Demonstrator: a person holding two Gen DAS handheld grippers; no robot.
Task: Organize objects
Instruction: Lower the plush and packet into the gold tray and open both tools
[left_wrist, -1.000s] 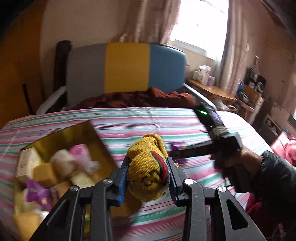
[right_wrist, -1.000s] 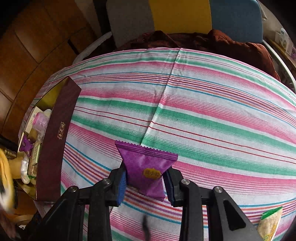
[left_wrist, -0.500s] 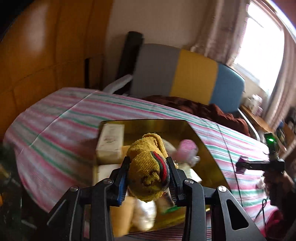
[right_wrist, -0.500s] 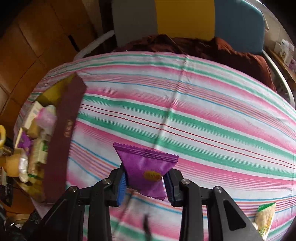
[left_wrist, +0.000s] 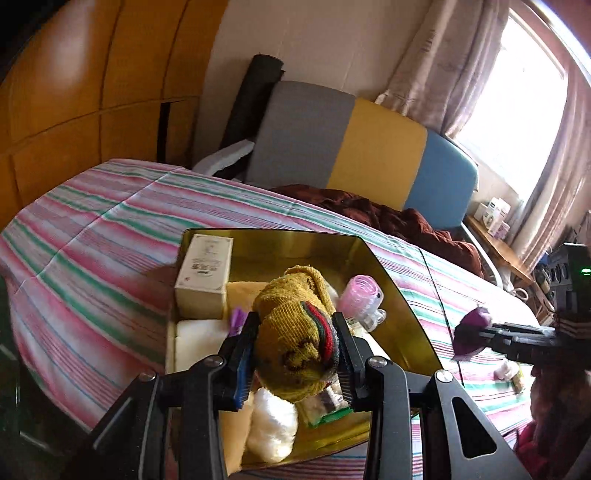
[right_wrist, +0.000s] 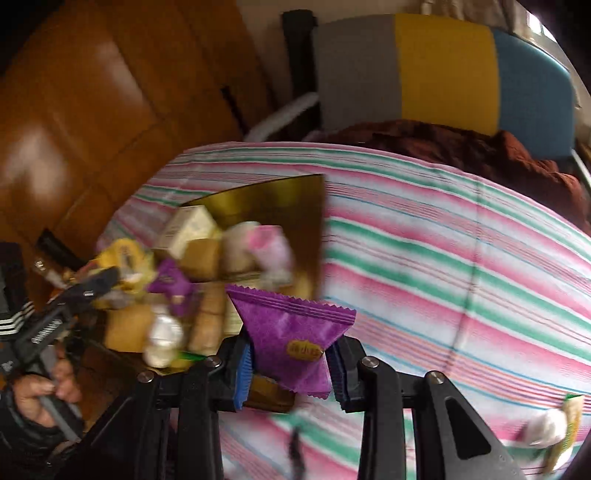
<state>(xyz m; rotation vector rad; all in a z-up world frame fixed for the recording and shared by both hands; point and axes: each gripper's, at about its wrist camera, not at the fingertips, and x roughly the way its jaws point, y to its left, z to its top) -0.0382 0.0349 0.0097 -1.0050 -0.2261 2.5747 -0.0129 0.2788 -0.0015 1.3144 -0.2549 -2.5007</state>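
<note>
Over the gold box (left_wrist: 391, 295) on the striped bed (left_wrist: 92, 236), your left tongs (left_wrist: 295, 354) are clenched on the rolled mustard sock (left_wrist: 295, 343), pads pressing it from both sides; the sock hangs above the heaped contents, just in front of the pink roller (left_wrist: 360, 299) and the white carton (left_wrist: 205, 269); to finish this step well, I judge you should lower the sock toward a gap among the items before letting go, since the pile looks full and a soft roll dropped from height could tumble over the low wall; ease the pads apart gently, because knit can cling to them.

Your right tongs (right_wrist: 291, 363) are clenched on the purple snack packet (right_wrist: 291, 328), held by its lower half with the crimped top edge upright; the packet sits near the box's near corner, above the bedspread rather than inside; bring it over the box only after the sock is settled, so the two tools do not crowd.

Your left tongs point downward into the box from its near side; your right tongs tilt down more steeply, approaching from the side, with the view blurred.
</note>
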